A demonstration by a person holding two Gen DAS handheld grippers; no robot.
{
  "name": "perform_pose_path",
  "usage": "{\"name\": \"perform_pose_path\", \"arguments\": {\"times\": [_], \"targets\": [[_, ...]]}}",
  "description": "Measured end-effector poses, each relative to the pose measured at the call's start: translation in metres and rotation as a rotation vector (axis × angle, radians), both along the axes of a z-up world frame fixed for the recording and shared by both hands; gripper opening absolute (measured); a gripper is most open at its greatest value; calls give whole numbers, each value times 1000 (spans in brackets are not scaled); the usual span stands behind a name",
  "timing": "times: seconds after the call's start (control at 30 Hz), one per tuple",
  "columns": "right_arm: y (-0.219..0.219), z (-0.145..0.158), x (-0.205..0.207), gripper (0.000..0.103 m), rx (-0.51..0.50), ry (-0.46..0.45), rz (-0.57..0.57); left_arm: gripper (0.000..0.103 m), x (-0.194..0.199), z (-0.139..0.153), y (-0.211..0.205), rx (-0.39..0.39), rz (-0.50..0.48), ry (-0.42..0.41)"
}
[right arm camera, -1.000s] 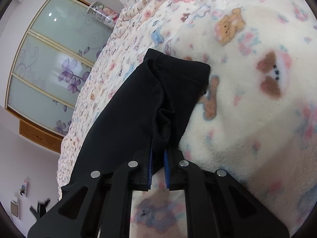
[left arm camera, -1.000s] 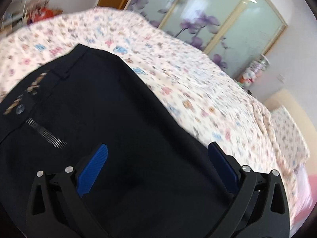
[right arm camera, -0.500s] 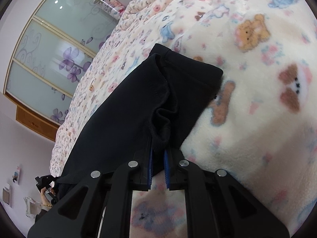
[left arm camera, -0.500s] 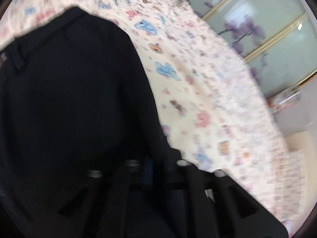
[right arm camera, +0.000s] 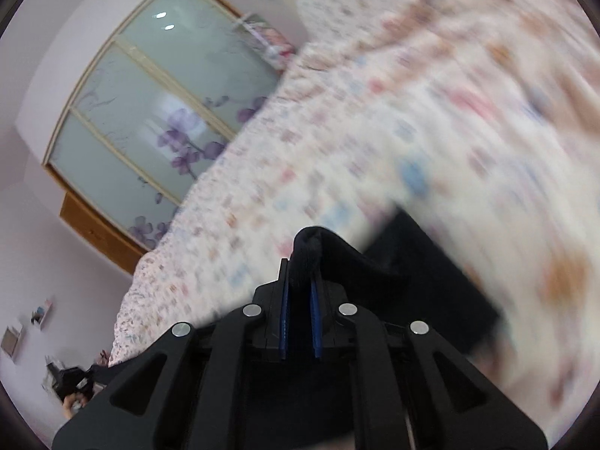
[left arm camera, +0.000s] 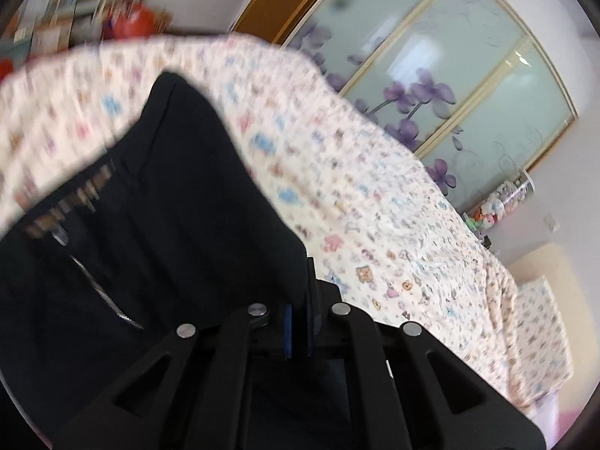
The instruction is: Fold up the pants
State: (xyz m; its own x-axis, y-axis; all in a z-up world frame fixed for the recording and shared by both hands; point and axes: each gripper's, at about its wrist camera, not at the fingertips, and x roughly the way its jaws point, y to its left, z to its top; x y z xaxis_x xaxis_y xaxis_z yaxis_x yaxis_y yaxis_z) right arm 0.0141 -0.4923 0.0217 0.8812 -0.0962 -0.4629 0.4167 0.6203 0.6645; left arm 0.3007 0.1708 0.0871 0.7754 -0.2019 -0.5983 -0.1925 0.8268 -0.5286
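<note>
The black pants [left arm camera: 157,225] lie spread on the bed [left arm camera: 375,202], over its cartoon-print blanket. My left gripper [left arm camera: 298,318] is clenched on their edge near the waistband, the blue pads nearly together. My right gripper [right arm camera: 300,311] pinches a bunched fold of the pants [right arm camera: 311,255] between its pads. Beyond the bed stands a wardrobe [left arm camera: 431,71] with frosted doors and purple flowers.

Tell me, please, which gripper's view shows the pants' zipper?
The left gripper: beside it, the pants show zipper teeth. The right gripper shows only plain black fabric.
</note>
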Motion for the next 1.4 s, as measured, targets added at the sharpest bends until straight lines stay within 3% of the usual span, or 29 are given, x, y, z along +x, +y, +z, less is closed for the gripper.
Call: {"name": "perform_pose_path", "arguments": {"times": [0.1, 0.17, 0.23, 0.3, 0.43, 0.53, 0.7, 0.8, 0.83, 0.9, 0.97, 1.0, 1.03, 1.1, 1.13, 1.17, 1.27, 1.4], "targets": [[-4, 41, 30, 9, -95, -57, 58, 5, -41, 24, 6, 65, 28, -63], [-4, 63, 27, 10, -136, -153, 86, 5, -70, 23, 14, 75, 42, -88], [-2, 69, 10, 9, -179, -185, 84, 6, -109, 8, 23, 93, 68, -102], [-4, 49, -7, 9, -168, -121, 81, 7, -148, -20, 30, 111, 90, -90], [-8, -16, -28, 9, -79, 100, 76, 8, -193, -82, 31, 139, 94, 6], [-10, -57, -48, 9, 42, 160, 46, 8, -204, -118, 44, 52, 107, 88], [-8, -63, -62, 10, 65, 160, 41, 12, -202, -113, 54, 28, 94, 78], [-6, -63, -63, 10, 70, 212, 54, 20, -204, -114, 68, -41, 100, 73], [-7, -65, -64, 12, 92, 231, 58, 26, -206, -114, 70, -59, 106, 66], [-7, -64, -70, 12, 116, 247, 66, 42, -212, -111, 78, -98, 123, 38], [-3, -57, -76, 12, 83, 259, 54, 67, -213, -104, 83, -96, 139, 8], [-1, -51, -80, 12, 53, 259, 48, 72, -214, -100, 88, -94, 149, -7], [3, -42, -83, 15, 13, 252, 46, 76, -214, -98, 93, -102, 153, -15], [12, -23, -86, 51, -60, 221, 57, 76, -208, -98, 106, -159, 143, -6], [16, -16, -86, 84, -84, 206, 58, 76, -204, -100, 111, -187, 141, 12], [20, -7, -87, 89, -114, 178, 60, 76, -199, -103, 116, -219, 134, 28], [36, 19, -87, 89, -218, 128, 58, 70, -186, -111, 132, -282, 145, 65], [52, 31, -77, 89, -201, 61, 129, 58, -171, -114, 142, -297, 178, 89]]}}
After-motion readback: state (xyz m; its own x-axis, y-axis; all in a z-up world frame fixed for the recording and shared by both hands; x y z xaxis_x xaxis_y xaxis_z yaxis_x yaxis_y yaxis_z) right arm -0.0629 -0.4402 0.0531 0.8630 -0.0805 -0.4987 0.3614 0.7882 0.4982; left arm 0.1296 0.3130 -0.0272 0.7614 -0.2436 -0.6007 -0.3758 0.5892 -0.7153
